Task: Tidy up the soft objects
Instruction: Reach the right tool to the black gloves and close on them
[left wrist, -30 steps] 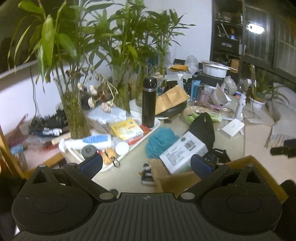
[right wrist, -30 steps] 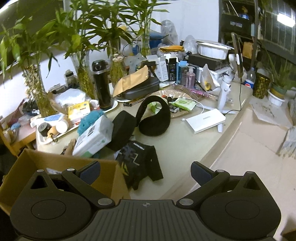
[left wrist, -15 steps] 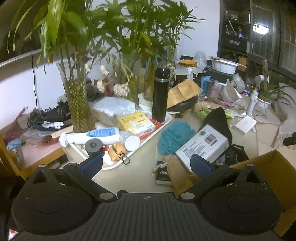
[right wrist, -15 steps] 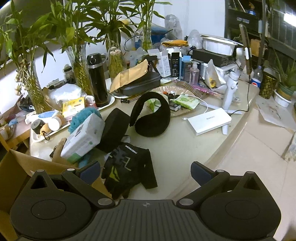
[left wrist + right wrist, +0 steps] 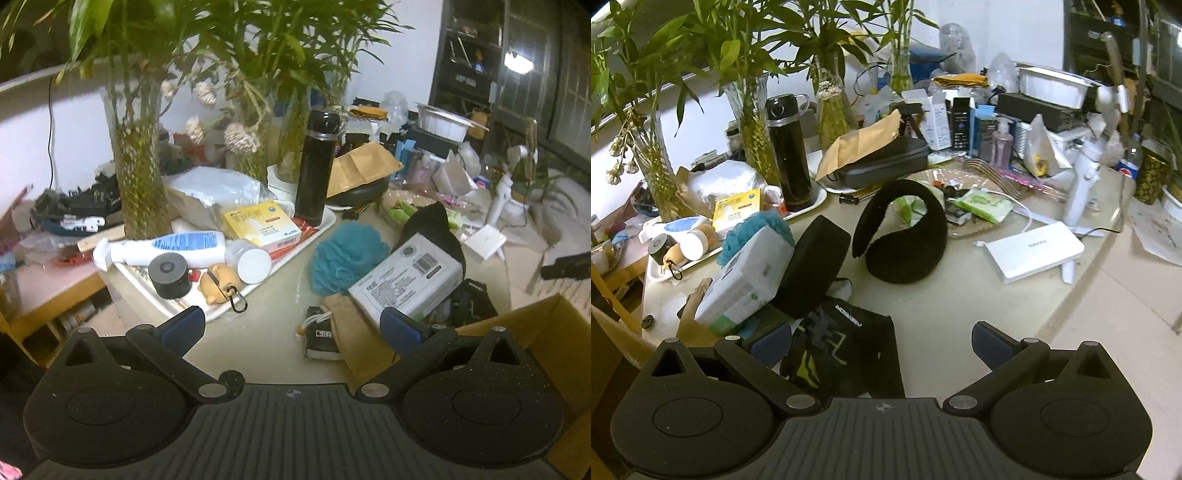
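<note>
Both grippers have moved closer over the counter (image 5: 960, 295); right gripper (image 5: 882, 341) nears the black printed glove (image 5: 849, 343), left gripper (image 5: 293, 326) alongside, fingers spread wide, empty.

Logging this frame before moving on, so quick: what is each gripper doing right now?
Left gripper: open, holding nothing.
Right gripper: open, holding nothing, above the black glove.

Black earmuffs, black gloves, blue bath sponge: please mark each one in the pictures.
black earmuffs (image 5: 905, 254), right wrist view, on the lower ear pad.
black gloves (image 5: 846, 354), right wrist view, on the printed back.
blue bath sponge (image 5: 347, 254), left wrist view, on its ruffled middle.
</note>
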Demonstrator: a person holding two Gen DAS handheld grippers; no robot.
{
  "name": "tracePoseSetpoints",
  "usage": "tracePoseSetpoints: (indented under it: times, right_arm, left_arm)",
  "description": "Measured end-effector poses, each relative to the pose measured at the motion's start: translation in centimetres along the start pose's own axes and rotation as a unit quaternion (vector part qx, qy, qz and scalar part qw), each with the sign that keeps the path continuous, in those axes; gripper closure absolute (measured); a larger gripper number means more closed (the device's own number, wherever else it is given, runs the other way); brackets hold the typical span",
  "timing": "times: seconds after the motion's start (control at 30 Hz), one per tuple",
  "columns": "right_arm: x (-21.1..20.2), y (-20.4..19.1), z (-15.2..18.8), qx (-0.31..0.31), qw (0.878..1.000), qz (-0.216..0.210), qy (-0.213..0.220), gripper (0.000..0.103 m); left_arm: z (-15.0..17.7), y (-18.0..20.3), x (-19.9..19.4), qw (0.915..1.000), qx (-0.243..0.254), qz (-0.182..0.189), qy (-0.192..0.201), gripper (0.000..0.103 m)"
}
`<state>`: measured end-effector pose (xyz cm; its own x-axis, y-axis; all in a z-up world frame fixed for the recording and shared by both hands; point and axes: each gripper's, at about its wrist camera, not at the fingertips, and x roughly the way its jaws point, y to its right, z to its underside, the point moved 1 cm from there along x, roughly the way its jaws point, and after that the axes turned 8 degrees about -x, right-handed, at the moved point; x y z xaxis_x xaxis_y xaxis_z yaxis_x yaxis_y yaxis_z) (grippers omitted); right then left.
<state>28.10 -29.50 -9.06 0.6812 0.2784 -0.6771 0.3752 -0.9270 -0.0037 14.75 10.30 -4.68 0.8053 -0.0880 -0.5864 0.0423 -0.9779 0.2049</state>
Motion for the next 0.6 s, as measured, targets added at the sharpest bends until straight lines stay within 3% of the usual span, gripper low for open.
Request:
tracePoseSetpoints:
  times: [0.27,0.5,0.6]
  right_arm:
    - [5.7,1.1,0.6,0.010,0.999,-0.034,-0.006,0.000]
    - [9.6,2.9,2.2,0.116,0.990,-0.080,0.009,0.002]
    - [10.6,3.0,2.3,0.119,0.989,-0.082,-0.009,0.006]
  left_arm:
    - [0.4,0.6,-0.6,0.9996,0.015,-0.012,0.022,0.000]
    - [0.4,0.8,-0.7,0.9990,0.024,-0.017,0.033,0.000]
    - [0.5,0.7,-0.8,0.9989,0.026,-0.018,0.036,0.000]
